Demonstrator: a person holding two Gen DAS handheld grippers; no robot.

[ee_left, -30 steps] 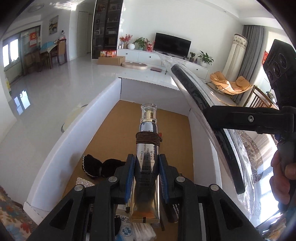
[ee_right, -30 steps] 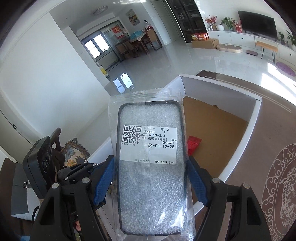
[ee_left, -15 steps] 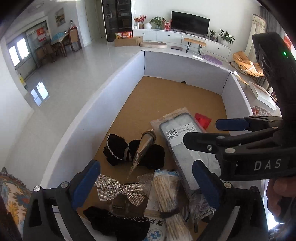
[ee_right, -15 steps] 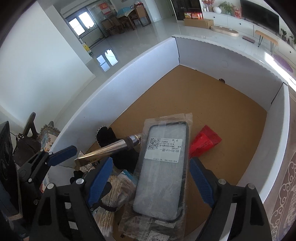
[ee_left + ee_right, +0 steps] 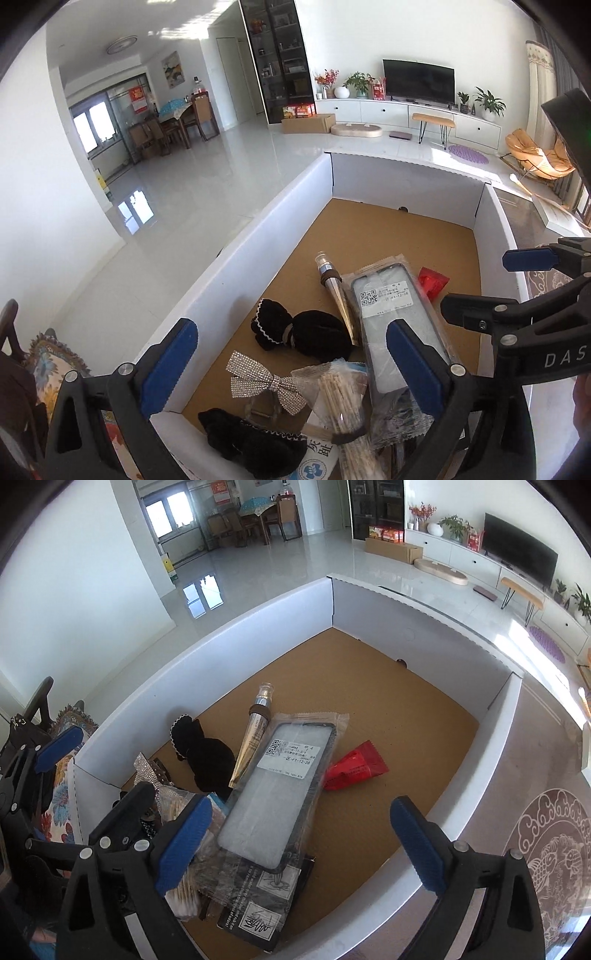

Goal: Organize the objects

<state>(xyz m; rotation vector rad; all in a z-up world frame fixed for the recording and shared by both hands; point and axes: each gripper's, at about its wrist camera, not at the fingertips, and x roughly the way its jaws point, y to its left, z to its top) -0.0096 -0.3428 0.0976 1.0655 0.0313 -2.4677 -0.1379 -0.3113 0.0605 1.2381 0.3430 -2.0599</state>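
A white box [image 5: 236, 266] with a brown floor holds the objects. The gold cream tube [image 5: 338, 297] lies in it beside the bagged phone case [image 5: 395, 317]. Both also show in the right wrist view, the tube [image 5: 255, 734] left of the case [image 5: 280, 790]. A red packet [image 5: 354, 770], black hair ties [image 5: 303, 332], a rhinestone bow [image 5: 266, 380] and a bag of cotton swabs [image 5: 343, 391] lie around them. My left gripper [image 5: 291, 365] is open and empty above the box's near end. My right gripper [image 5: 301, 843] is open and empty above the case.
The box stands on a table with a patterned cloth [image 5: 554, 834] at the right. A patterned cushion [image 5: 48, 365] lies at the left. A black leaflet [image 5: 258, 912] lies under the case. The far half of the box floor [image 5: 388, 686] is bare.
A second ago my left gripper held the tube and my right held the phone case. Both let go; both things now lie in the box. Both grippers have drawn back and up.
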